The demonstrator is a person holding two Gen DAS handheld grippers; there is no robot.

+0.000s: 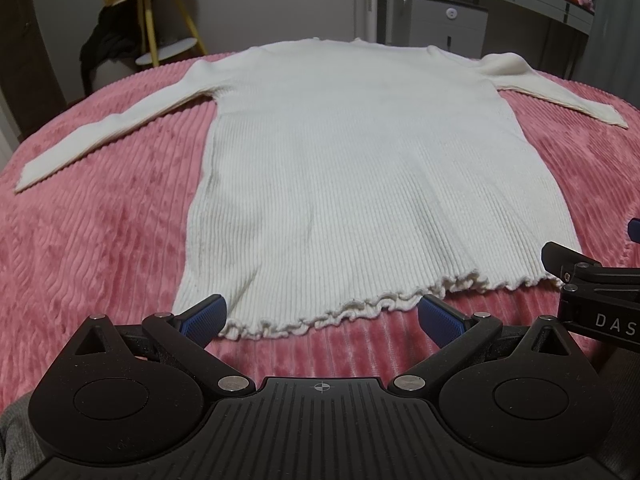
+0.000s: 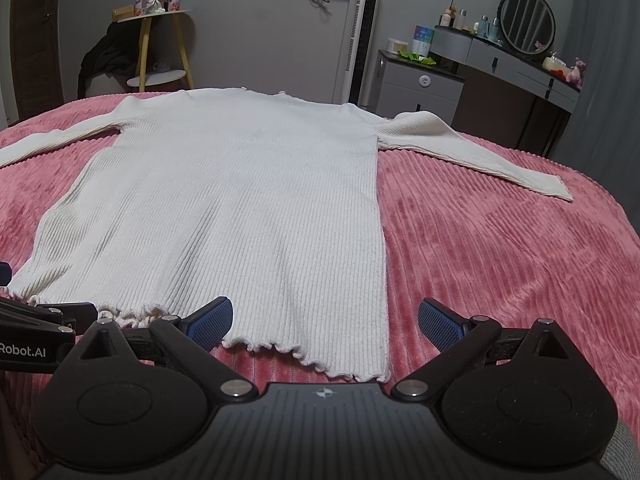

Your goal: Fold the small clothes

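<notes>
The white ribbed sweater [image 1: 360,168] lies flat across the middle of the frame on the pink bed cover [image 1: 100,240], both sleeves spread. Its frilled hem sits just ahead of the left gripper [image 1: 320,316] and right gripper [image 2: 326,322], both released and empty.

We read "DAS" on right gripper [image 1: 600,276] body, cut off at frame edge, "Robot.AI" on left gripper [image 2: 36,320] body.
</notes>
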